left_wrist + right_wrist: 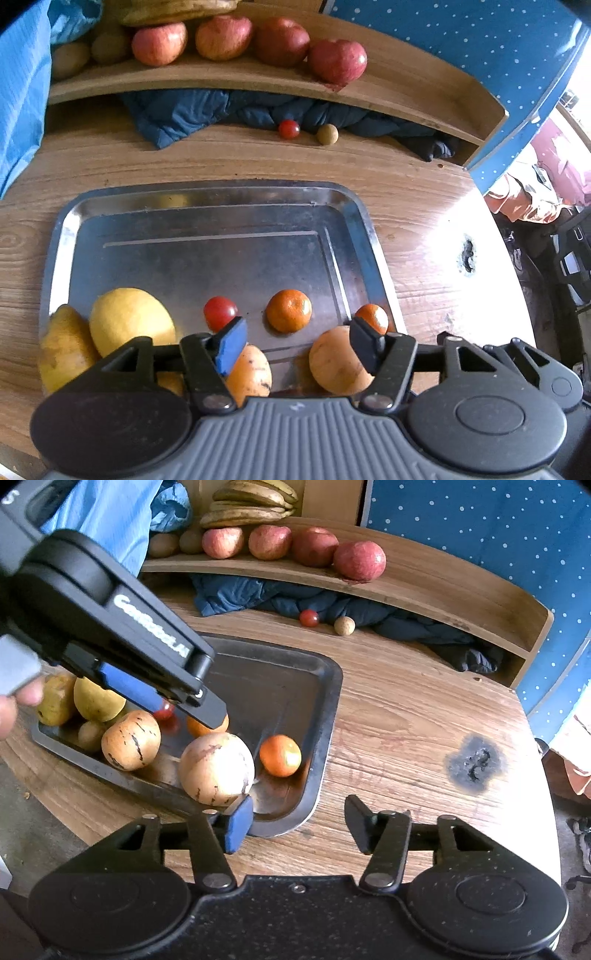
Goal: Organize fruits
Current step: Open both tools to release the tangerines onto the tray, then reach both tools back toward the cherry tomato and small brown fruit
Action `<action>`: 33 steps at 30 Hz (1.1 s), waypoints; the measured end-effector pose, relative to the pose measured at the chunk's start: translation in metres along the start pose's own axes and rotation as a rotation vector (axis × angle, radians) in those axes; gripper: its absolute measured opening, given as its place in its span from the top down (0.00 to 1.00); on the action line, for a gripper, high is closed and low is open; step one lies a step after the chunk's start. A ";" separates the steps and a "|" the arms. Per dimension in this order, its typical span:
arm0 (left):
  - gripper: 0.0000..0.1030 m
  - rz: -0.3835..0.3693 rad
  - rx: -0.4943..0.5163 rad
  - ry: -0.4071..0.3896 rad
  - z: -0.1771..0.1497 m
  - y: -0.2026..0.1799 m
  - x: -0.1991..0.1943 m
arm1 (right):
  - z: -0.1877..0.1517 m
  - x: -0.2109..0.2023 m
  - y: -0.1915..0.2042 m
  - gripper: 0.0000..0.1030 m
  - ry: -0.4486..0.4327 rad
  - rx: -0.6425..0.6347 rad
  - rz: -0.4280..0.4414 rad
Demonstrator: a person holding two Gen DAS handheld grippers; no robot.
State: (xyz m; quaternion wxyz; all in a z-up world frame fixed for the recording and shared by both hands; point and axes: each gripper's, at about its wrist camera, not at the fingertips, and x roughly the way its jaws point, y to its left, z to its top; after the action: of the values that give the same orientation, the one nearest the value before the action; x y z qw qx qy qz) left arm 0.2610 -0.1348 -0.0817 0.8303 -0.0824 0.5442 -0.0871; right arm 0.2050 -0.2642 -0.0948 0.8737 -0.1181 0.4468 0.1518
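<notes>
Both grippers hang over the near end of a metal tray (207, 221) on a wooden table (424, 206); the left gripper (295, 341) has its blue-padded jaws apart with nothing clamped, two tan, speckled round fruits just below its fingers, one (251, 373) by the left pad and one (338, 363) by the right; the right gripper (299, 823) likewise stands open and empty above the tray's near corner, its left pad just beside the larger tan fruit (217, 763). Inside the tray, at its near end, lie two yellow mangoes (129, 321), a cherry tomato (219, 312) and two small oranges, one (289, 310) near the middle and one (373, 317) against the right rim; the far half of the tray is bare metal. Beyond the tray, a second cherry tomato (289, 129) and a small beige ball-like fruit (327, 134) sit on the table against crumpled dark blue cloth (207, 110); above them a wooden shelf (369, 88) carries four red apples (280, 40), some brownish kiwi-like fruits (164, 544) and a bunch of bananas (251, 502). A person's fingers (26, 696) grip the left tool's handle, seen from the right wrist.
</notes>
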 end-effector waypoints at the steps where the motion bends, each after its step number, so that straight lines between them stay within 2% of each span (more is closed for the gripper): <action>1: 0.32 0.001 0.002 -0.003 -0.001 0.001 -0.003 | 0.000 -0.001 0.000 0.38 -0.001 0.001 -0.001; 11: 0.21 0.059 0.001 -0.017 -0.013 0.023 -0.035 | 0.003 -0.013 -0.001 0.22 -0.028 0.007 0.025; 16: 0.16 0.104 -0.009 -0.015 -0.024 0.038 -0.051 | 0.008 -0.024 -0.001 0.14 -0.053 0.015 0.083; 23: 0.07 0.167 -0.048 0.007 -0.036 0.060 -0.060 | 0.017 -0.022 0.009 0.09 -0.042 -0.006 0.154; 27: 0.03 0.202 -0.052 0.029 -0.039 0.069 -0.063 | 0.018 -0.018 0.020 0.03 -0.022 -0.025 0.198; 33: 0.00 0.260 -0.033 0.087 -0.043 0.080 -0.060 | 0.021 -0.013 0.028 0.01 -0.012 -0.034 0.228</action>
State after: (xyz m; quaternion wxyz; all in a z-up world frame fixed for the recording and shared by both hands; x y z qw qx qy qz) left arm 0.2024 -0.0452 -0.0638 0.8087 -0.0209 0.5873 0.0269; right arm 0.2027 -0.2332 -0.0740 0.8514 -0.0806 0.4493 0.2585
